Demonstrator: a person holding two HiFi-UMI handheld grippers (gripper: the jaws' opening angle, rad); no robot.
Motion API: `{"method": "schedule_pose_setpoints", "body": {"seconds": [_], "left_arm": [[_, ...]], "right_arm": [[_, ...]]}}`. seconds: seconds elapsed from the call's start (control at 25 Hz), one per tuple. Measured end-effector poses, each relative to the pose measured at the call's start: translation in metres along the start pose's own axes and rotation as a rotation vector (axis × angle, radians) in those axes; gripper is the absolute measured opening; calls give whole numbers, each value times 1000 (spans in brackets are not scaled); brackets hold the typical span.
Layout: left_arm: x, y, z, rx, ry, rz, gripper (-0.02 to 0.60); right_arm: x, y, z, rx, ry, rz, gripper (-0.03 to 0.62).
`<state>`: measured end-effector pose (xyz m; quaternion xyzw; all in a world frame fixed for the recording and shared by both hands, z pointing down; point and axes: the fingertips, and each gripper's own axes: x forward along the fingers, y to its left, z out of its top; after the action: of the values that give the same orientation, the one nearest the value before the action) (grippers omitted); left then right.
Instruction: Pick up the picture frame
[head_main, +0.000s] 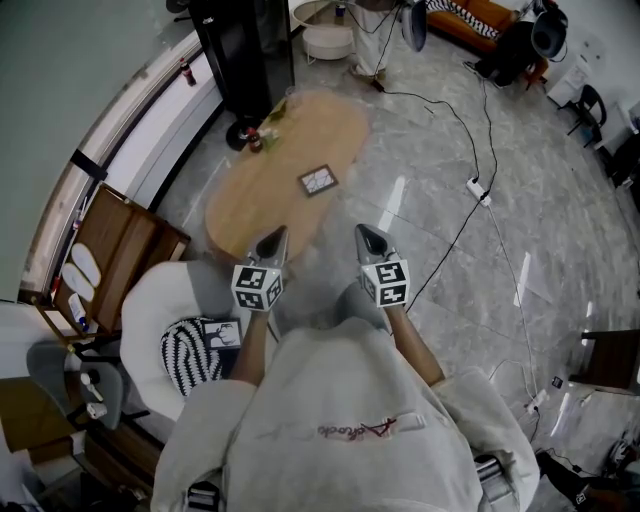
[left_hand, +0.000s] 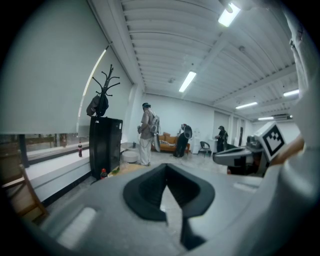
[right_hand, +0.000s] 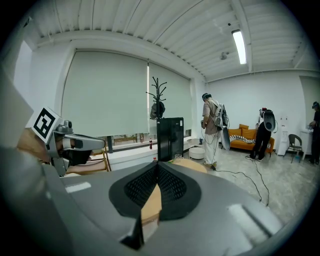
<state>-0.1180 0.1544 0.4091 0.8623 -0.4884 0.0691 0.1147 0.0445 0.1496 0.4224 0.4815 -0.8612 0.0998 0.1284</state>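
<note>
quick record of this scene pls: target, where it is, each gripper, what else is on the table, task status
target: picture frame
location: lying flat near the middle of the oval wooden table
left gripper: fingers together, empty, apart from the frame
right gripper: fingers together, empty, apart from the frame
also on table: small bottle at the far end
status: frame not yet picked up

Sweatshirt (head_main: 300, 400) print: red script across the front, too small and blurred to read.
Elsewhere: nothing legible.
</note>
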Motion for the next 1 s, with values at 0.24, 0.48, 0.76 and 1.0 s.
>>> {"method": "schedule_pose_setpoints", "body": {"seconds": [0.24, 0.48, 0.76, 1.0], "left_arm": [[1, 1, 1, 2, 4, -3, -1], [10, 5, 1, 5, 8, -10, 0], [26, 14, -1, 6, 14, -15, 0], [47, 28, -4, -3, 31, -13, 0]], "right_arm": [[0, 0, 3, 4, -9, -5, 3], [6, -3, 1, 9, -7, -5, 3], [23, -11, -4, 16, 1, -7, 3], [45, -23, -2, 19, 9, -2, 3]]}}
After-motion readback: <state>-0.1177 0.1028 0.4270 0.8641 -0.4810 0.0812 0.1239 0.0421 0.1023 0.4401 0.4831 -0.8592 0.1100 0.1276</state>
